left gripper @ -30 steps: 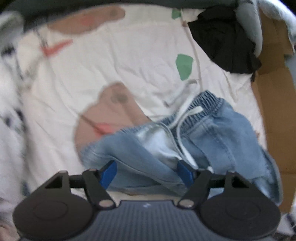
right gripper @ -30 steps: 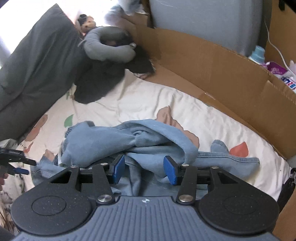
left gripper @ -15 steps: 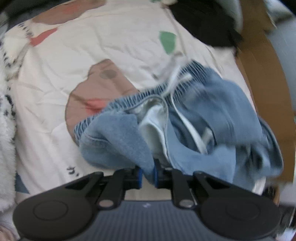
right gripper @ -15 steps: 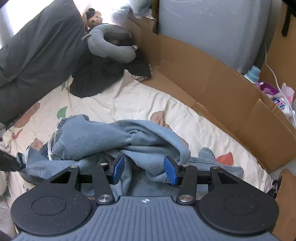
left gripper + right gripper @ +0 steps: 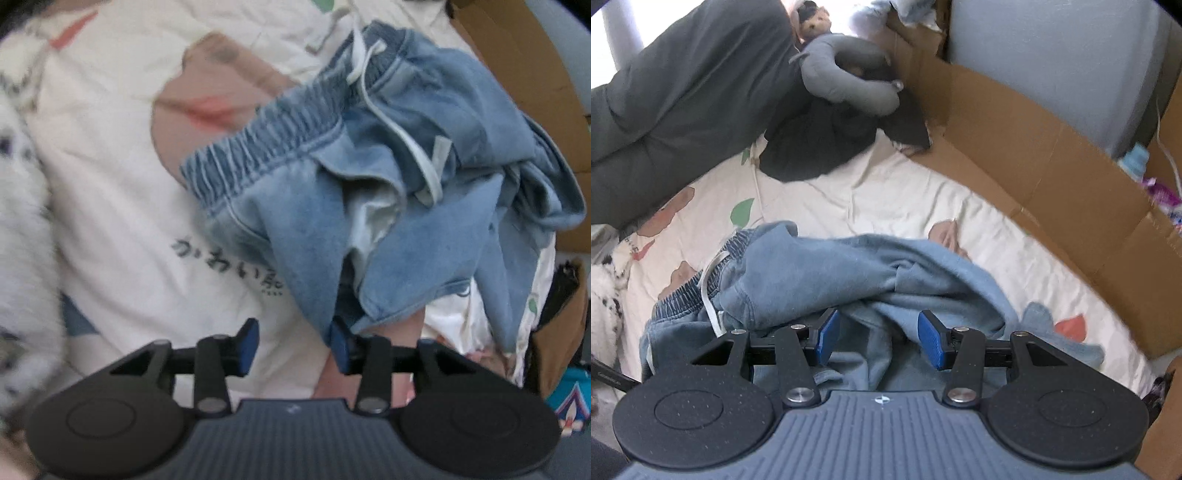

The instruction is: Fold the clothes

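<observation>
Left tool (image 5: 293, 347) open, jeans (image 5: 388, 177) crumpled, right tool (image 5: 874, 334) open

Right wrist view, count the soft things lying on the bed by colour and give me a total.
Blue: 1, the denim shorts
Black: 1, the dark garment
Grey: 2, the neck pillow and the large cushion
White with black spots: 1, the fluffy fabric
Total: 5

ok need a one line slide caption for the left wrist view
Open left gripper beside crumpled blue denim shorts with a white drawstring, on a printed cream sheet.
</observation>
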### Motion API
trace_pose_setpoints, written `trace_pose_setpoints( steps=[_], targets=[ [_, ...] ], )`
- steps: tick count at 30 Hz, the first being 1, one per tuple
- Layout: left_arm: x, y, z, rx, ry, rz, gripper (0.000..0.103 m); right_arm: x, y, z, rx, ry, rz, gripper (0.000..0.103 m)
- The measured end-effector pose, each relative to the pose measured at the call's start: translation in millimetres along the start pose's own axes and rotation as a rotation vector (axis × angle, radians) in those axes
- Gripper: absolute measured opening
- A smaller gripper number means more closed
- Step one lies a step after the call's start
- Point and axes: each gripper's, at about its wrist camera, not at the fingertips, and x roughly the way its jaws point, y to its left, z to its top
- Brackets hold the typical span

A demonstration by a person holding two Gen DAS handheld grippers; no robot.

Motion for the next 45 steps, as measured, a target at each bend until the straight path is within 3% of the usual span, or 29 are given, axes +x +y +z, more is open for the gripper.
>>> trace_pose_setpoints(
  steps=[5, 8, 15, 20, 31, 40, 41, 43, 44, 45],
  targets=[
    [-44, 7, 19, 0.078, -0.046, 0.018, 0.044, 15, -1, 0, 0.031, 0.022, 0.012, 0.054],
    [-67, 7, 33, 0.099, -0.120, 0.025, 0.044, 21, 4, 0, 0.021, 0.033, 0.015, 0.054],
    [-76, 0, 91, 0.099, -0.249, 0.009, 0.045, 21, 11, 8, 0.011, 0.020, 0.033, 0.054],
    [-55, -6, 139, 0.046, -0.278, -0.010, 0.056, 28, 8, 2, 0.023, 0.038, 0.062, 0.054],
    [-5, -20, 217, -0.060, -0.296, -0.063, 0.056, 37, -6, -16, 0.068, 0.061, 0.080, 0.054],
    [39, -35, 260, -0.131, -0.231, -0.092, 0.055, 46, -18, -30, 0.116, 0.077, 0.110, 0.054],
    [45, -37, 263, -0.141, -0.220, -0.074, 0.051, 47, -19, -32, 0.122, 0.079, 0.113, 0.054],
    [51, -34, 265, -0.205, -0.219, -0.080, 0.029, 48, -21, -35, 0.131, 0.083, 0.120, 0.054],
    [54, -31, 264, -0.238, -0.221, -0.094, 0.011, 48, -21, -37, 0.127, 0.087, 0.119, 0.054],
    [57, -28, 264, -0.271, -0.223, -0.109, 0.002, 49, -21, -38, 0.123, 0.090, 0.119, 0.054]
  ],
)
